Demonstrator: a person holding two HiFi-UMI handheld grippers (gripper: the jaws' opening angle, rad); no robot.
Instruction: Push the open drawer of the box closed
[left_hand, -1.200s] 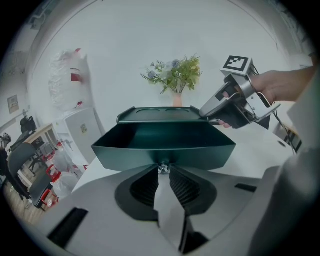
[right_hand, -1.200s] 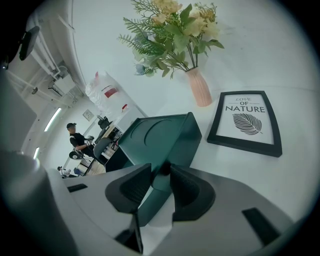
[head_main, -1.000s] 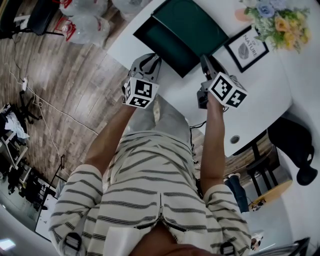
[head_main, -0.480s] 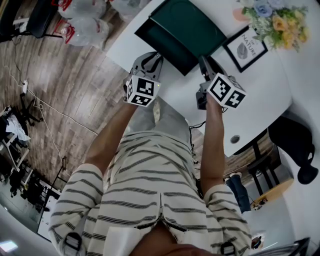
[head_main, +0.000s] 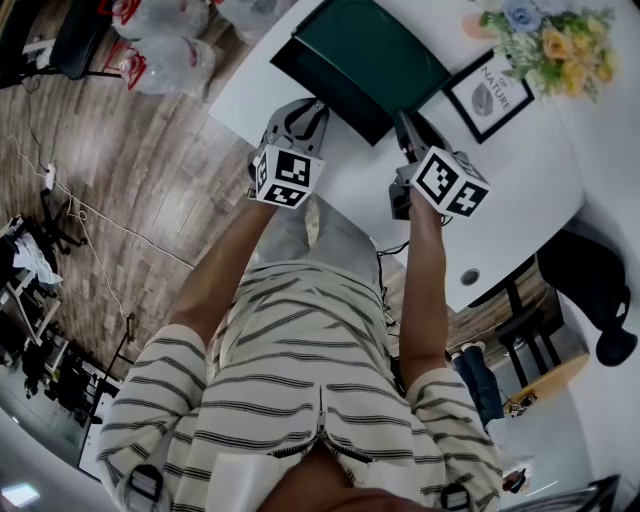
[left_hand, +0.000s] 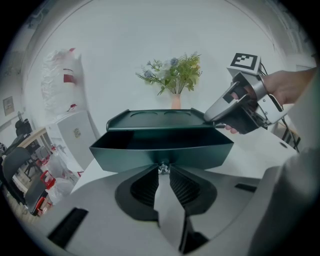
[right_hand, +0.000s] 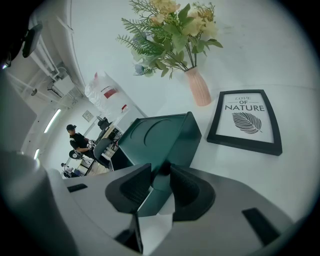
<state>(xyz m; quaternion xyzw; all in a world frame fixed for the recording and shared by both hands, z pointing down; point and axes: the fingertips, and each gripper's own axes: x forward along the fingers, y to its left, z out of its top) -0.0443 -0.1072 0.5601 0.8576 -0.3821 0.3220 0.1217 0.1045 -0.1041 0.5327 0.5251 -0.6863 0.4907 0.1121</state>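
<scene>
Drawer (left_hand: 162, 150) is pulled well out of the green box (head_main: 375, 55) and looks empty. It faces the left gripper (left_hand: 163, 175). The box sits on a white table (head_main: 520, 170), towards the far edge in the head view.

There is a small knob (left_hand: 162, 169) at the middle of the drawer front. The left jaws are nearly together, with the knob right at their tips, and they look pinched on it. The right gripper (right_hand: 161, 172) is at the box's near right corner. Its jaws clamp the corner edge, so it is bracing the box.

Handling, as a judgement:
- The box looks thin-walled, stiff and light, with a smooth finish.
- On this slick table it will likely slide before the drawer moves, so the corner brace matters.
- The drawer should run easily if it is pushed square.
- Best contact is the centre of the front, at the knob. An off-centre push could rack it in the slot.
- The knob is small and easy to slip off, so press straight in, not sideways.
- Nothing here looks fragile, though hard force could skid the box.

Flowers (right_hand: 172, 30) in a pink vase and a black frame (right_hand: 245, 120) stand behind the box, well apart from it. Bags and chairs are on the floor beyond the table.
</scene>
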